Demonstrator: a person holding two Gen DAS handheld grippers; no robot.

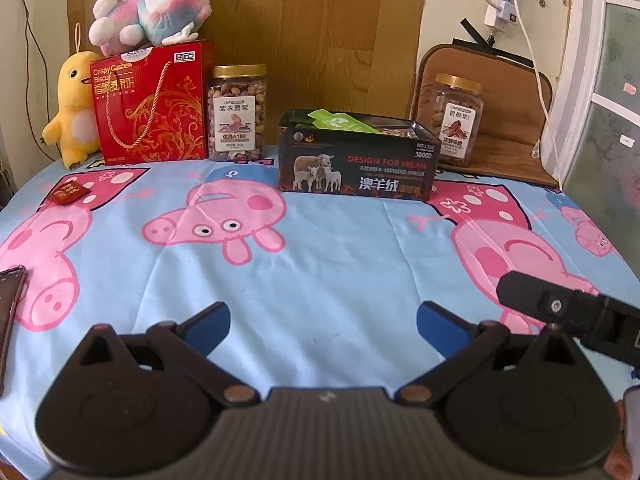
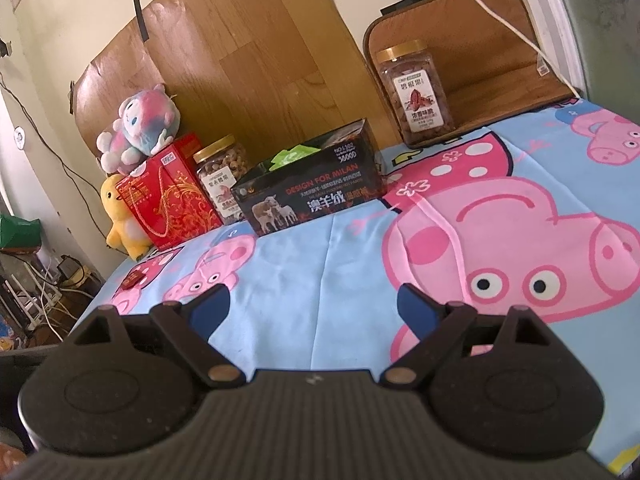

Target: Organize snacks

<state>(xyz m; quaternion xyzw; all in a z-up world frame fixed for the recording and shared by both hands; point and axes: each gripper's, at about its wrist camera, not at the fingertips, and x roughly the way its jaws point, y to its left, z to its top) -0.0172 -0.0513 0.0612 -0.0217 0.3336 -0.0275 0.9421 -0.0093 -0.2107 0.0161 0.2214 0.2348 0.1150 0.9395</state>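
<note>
The left gripper and right gripper gape empty; one red packet lies stray near the table's left edge, outside the box.

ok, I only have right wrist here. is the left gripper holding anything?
Observer: No. The left gripper is open, with only tablecloth between its fingers.
Operator: anything near it I can't see?
Observer: A phone lies at the table's left edge, left of that gripper.
Operator: how do the two grippers sit?
Observer: One finger of the right gripper shows at the right of the left wrist view, so it is beside the left gripper on its right.
</note>
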